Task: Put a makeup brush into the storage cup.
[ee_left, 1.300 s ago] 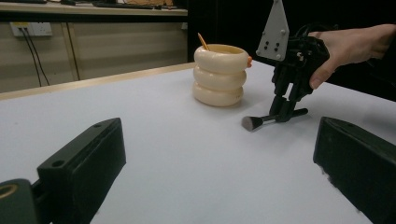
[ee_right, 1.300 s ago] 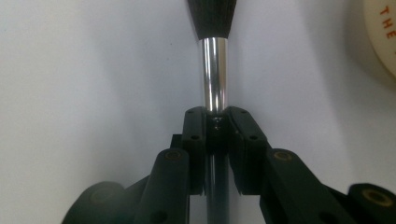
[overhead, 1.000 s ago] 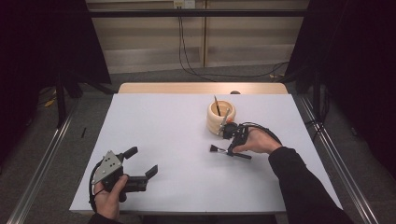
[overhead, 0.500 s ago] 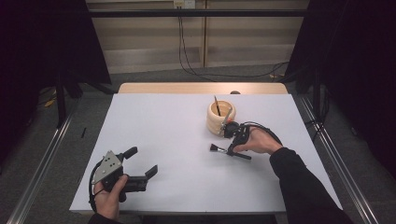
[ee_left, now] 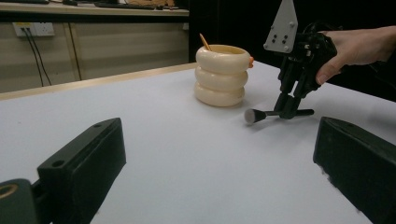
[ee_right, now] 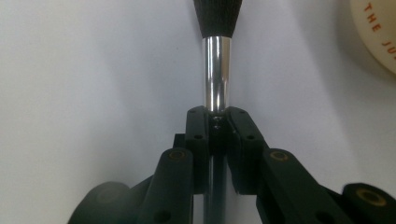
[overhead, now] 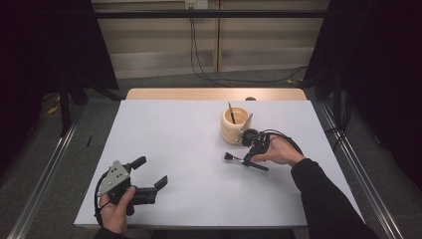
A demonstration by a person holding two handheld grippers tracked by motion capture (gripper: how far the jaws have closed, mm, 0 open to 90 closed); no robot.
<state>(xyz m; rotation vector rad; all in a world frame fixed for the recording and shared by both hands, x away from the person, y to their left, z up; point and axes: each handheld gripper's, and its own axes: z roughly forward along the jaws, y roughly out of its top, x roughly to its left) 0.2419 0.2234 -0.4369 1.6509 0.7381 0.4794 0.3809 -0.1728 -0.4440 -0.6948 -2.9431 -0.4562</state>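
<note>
— Nothing moved; what did the right gripper (overhead: 247,160) hold?
— Its jaws stayed squeezed on the black silver-banded brush (overhead: 238,159) lying just beside the cream ringed pot (overhead: 234,130). The left gripper (overhead: 150,175) gaped, empty.

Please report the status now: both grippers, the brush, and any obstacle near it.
Right gripper shut on brush, low at the table. Left gripper open, holds nothing. Cream holder close beside the brush, apart from it.
</note>
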